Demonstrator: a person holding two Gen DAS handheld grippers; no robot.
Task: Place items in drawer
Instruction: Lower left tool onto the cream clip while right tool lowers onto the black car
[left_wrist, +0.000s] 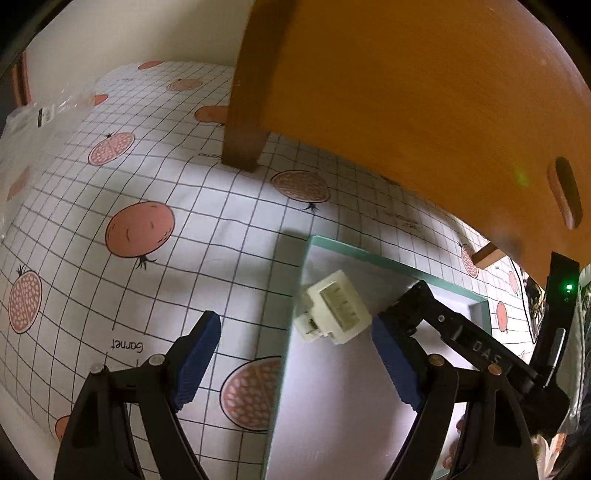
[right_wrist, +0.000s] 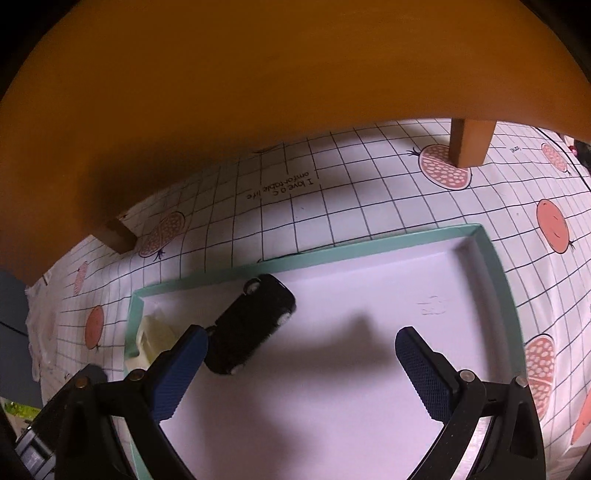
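A white toy vehicle (left_wrist: 332, 310) lies on its side in a shallow white tray with a teal rim (left_wrist: 369, 254). My left gripper (left_wrist: 297, 354) hangs open just short of it, nothing between the blue pads (left_wrist: 199, 354). A black toy car (right_wrist: 251, 328) rests in the same tray (right_wrist: 369, 247), beside the white toy (right_wrist: 155, 339). My right gripper (right_wrist: 301, 336) is open over the tray, its left fingertip close to the black car. Above and behind stands an orange-brown wooden drawer unit (left_wrist: 406, 92) with a slot handle (left_wrist: 565, 192); its front fills the top of the right wrist view (right_wrist: 258, 74).
The tray sits on a white checked tablecloth with pomegranate prints (left_wrist: 140, 229). The unit's wooden legs (left_wrist: 243, 147) (right_wrist: 469, 147) (right_wrist: 118, 236) stand on the cloth behind the tray. A clear plastic bag (left_wrist: 37, 122) lies far left. The right gripper's black frame (left_wrist: 480, 350) crosses the tray.
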